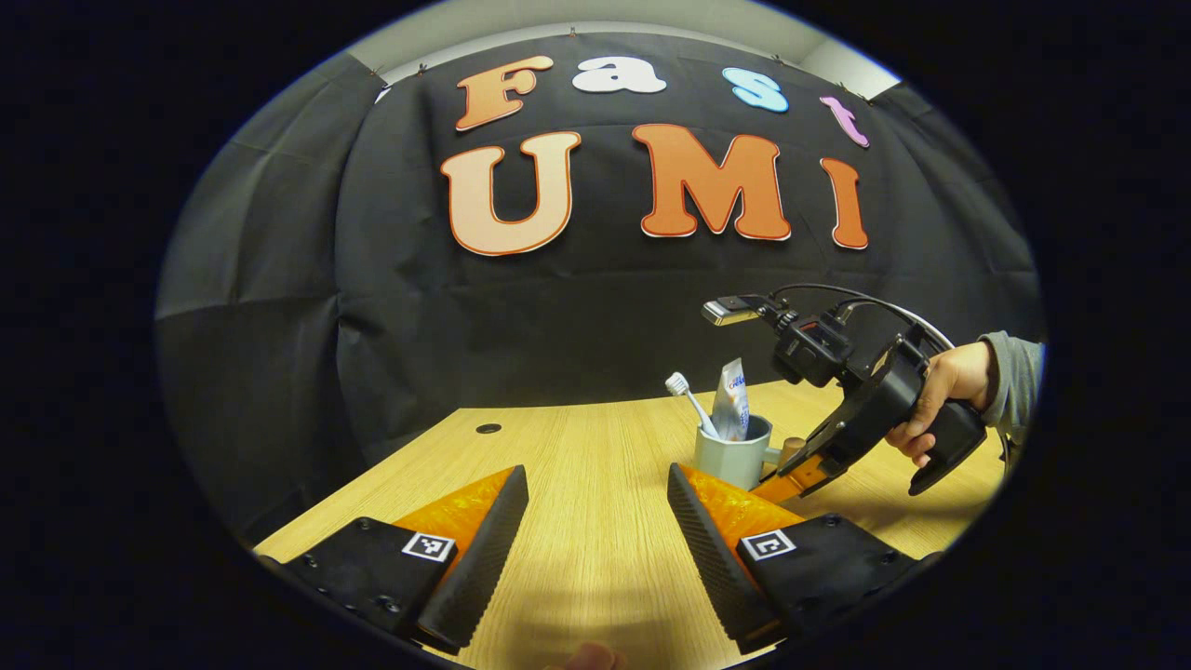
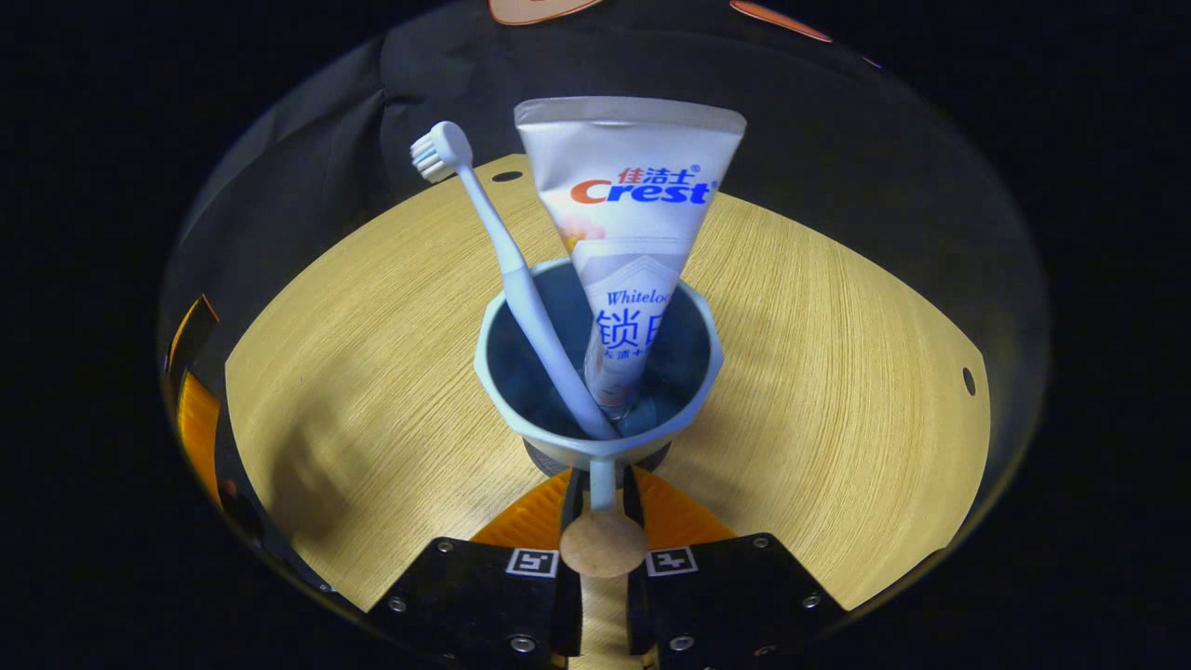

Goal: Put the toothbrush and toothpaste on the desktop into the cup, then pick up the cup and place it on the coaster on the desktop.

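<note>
The pale grey-blue angular cup (image 2: 600, 372) holds both items: the light blue toothbrush (image 2: 507, 270) leans to one side with its white bristle head up, and the white toothpaste tube (image 2: 633, 233) stands cap-down beside it, its flat crimped end topmost. In the left gripper view the same cup (image 1: 733, 454) sits low over the light wood-grain surface (image 1: 577, 484), toothbrush (image 1: 689, 400) and tube (image 1: 732, 400) poking out of it (whether its base touches the wood or a coaster cannot be told).

The right claw (image 2: 603, 498) is clenched on the cup's thin handle, a finger pressing each side, with the handle's round wooden knob (image 2: 603, 544) sitting between the fingers nearer the camera. From the left gripper view that right claw (image 1: 786, 475) reaches in at the cup's handle side, gripped by a person's hand (image 1: 940, 395) in a grey sleeve (image 1: 1016, 377).

The left claw (image 1: 595, 516) is spread wide and grasps nothing, hanging above bare wood, well apart from the cup.
</note>
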Tool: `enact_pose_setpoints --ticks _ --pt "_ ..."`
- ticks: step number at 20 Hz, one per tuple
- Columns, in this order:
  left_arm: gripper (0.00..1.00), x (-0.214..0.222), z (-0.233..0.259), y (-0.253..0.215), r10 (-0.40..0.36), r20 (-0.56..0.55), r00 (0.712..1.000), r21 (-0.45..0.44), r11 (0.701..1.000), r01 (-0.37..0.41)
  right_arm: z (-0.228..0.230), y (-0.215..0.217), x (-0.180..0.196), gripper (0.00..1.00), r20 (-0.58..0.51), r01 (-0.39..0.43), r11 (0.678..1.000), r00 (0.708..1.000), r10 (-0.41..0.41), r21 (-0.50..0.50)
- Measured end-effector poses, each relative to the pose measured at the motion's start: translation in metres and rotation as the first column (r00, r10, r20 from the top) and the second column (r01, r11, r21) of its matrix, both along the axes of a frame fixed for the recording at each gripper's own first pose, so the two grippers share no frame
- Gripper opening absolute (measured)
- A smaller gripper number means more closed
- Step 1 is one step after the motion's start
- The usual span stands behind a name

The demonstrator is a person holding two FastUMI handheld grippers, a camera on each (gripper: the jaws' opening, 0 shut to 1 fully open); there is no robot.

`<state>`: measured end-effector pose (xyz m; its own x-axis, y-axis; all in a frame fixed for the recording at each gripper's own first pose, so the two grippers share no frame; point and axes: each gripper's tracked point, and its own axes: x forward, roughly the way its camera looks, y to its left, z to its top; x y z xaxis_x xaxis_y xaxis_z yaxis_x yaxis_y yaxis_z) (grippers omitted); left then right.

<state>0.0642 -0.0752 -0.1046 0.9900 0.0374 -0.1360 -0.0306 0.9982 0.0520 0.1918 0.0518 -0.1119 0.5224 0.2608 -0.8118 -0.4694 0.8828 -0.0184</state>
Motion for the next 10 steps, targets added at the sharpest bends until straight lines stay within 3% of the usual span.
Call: enact_pose_setpoints --ticks 3,7,10 --pt "0.96 0.0 -0.001 -0.002 -0.003 -0.007 1.0 -0.004 1.0 0.003 0.003 -0.002 -0.001 0.23 0.012 -0.001 1.0 1.0 0.0 0.016" --pt "0.96 0.002 0.002 -0.008 -0.006 -0.005 1.0 -0.002 1.0 0.006 0.015 -0.002 0.01 0.32 0.11 -0.012 0.997 0.994 0.003 0.075" --pt "0.95 0.002 0.01 -0.012 -0.007 0.007 1.0 -0.008 1.0 0.007 0.022 -0.005 0.019 0.47 0.195 -0.011 0.994 0.981 -0.01 0.109"
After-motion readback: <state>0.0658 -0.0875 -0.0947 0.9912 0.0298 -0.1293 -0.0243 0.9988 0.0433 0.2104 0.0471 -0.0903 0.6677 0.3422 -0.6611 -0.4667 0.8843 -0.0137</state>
